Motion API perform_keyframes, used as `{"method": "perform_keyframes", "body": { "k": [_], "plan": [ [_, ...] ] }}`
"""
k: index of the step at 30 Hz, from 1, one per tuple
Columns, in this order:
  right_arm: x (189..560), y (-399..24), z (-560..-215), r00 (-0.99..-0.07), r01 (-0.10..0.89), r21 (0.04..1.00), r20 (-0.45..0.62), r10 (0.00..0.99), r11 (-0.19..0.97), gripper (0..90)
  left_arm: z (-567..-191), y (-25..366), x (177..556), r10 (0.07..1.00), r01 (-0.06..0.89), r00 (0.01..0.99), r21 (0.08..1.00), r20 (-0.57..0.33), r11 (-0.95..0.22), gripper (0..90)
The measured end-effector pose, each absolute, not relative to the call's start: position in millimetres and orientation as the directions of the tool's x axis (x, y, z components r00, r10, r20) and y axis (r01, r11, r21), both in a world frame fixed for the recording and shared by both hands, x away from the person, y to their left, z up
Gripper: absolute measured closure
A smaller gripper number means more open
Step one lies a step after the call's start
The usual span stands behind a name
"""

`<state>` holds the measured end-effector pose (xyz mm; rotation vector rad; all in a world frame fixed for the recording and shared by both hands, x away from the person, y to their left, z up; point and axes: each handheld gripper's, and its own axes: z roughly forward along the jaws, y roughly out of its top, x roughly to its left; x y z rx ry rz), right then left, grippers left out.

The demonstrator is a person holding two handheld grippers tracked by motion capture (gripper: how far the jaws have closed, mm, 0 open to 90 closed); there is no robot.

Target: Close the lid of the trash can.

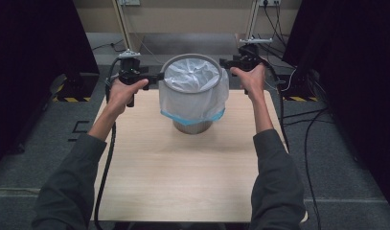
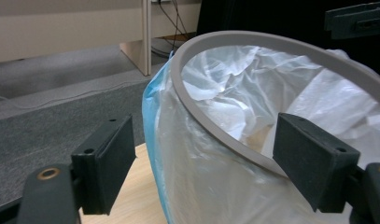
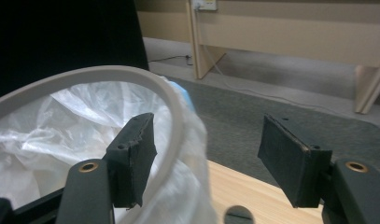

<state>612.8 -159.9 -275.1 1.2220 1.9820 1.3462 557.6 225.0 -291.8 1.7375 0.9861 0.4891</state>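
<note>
Bin (image 1: pixel 191 125) lined with plastic bag (image 1: pixel 192 79)

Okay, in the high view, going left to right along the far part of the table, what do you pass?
Left hand → left gripper → bin's grey rim ring → white bag liner inside the bin → right gripper → right hand.
</note>
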Motion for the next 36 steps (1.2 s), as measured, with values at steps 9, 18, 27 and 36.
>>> {"method": "perform_keyframes", "body": {
  "k": [9,18,27,36],
  "plan": [
    [582,-187,-282,-0.505,0.388,0.910,0.076,0.860,0.147,33.8,-296,233,519,0.771,0.343,0.627,0.928,-0.110,-0.147,18.2],
    [552,-210,-312,-0.501,0.393,0.907,0.071,0.862,0.154,30.9,-317,239,481,0.742,0.311,0.665,0.935,-0.087,-0.170,18.2],
    [521,-213,-357,-0.494,0.412,0.889,0.034,0.869,0.200,26.8,-359,242,460,0.745,0.318,0.665,0.924,-0.057,-0.212,18.2],
    [497,-210,-400,-0.508,0.445,0.859,0.011,0.861,0.252,26.8,-402,249,450,0.740,0.365,0.665,0.908,-0.100,-0.205,18.3]
  ]
}}
